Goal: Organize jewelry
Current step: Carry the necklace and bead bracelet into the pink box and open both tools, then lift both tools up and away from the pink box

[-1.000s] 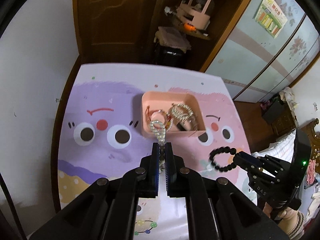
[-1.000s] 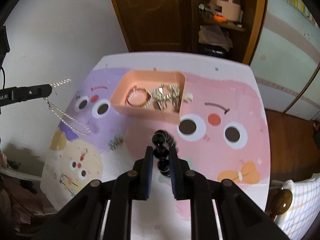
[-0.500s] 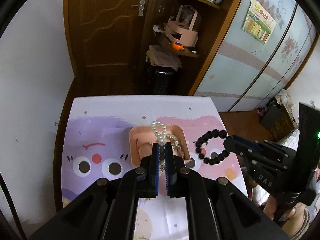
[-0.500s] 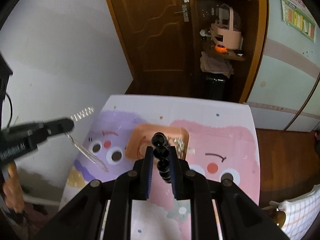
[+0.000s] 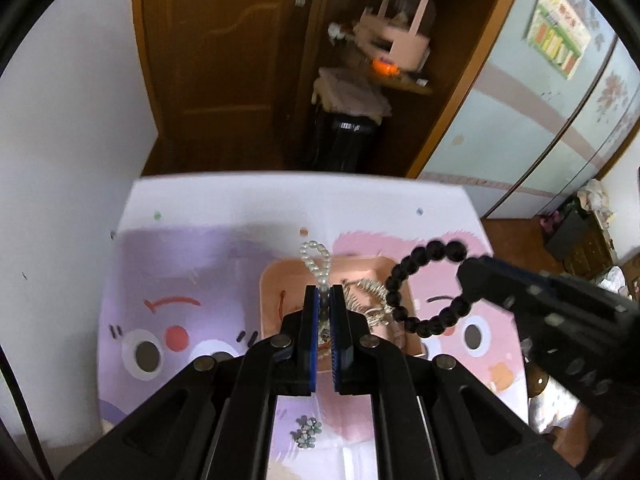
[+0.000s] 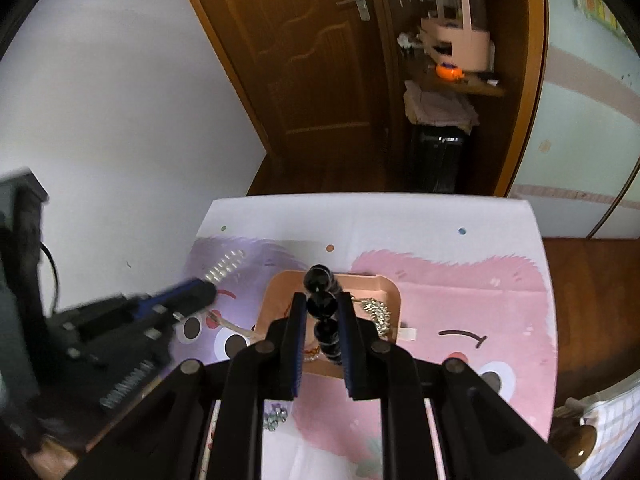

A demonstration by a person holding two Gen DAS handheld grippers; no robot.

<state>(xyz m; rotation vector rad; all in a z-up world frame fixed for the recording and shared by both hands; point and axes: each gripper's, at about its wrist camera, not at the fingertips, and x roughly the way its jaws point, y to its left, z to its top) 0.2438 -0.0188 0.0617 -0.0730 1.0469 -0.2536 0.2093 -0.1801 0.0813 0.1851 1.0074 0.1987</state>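
I can read no writing: the lettering on the right tool's body is smeared and the wall poster is too small. My left tool is pinched narrow on a pearl bracelet, its small glossy white beads looping up past the fingertips. My right tool clamps a black bead bracelet, large round shiny beads in a ring. Both hang above the rounded peach plastic tray, which holds a spiky silver chain. The tray sits on the bench's smooth cartoon-face mat. A small metallic flower cluster lies nearer me.
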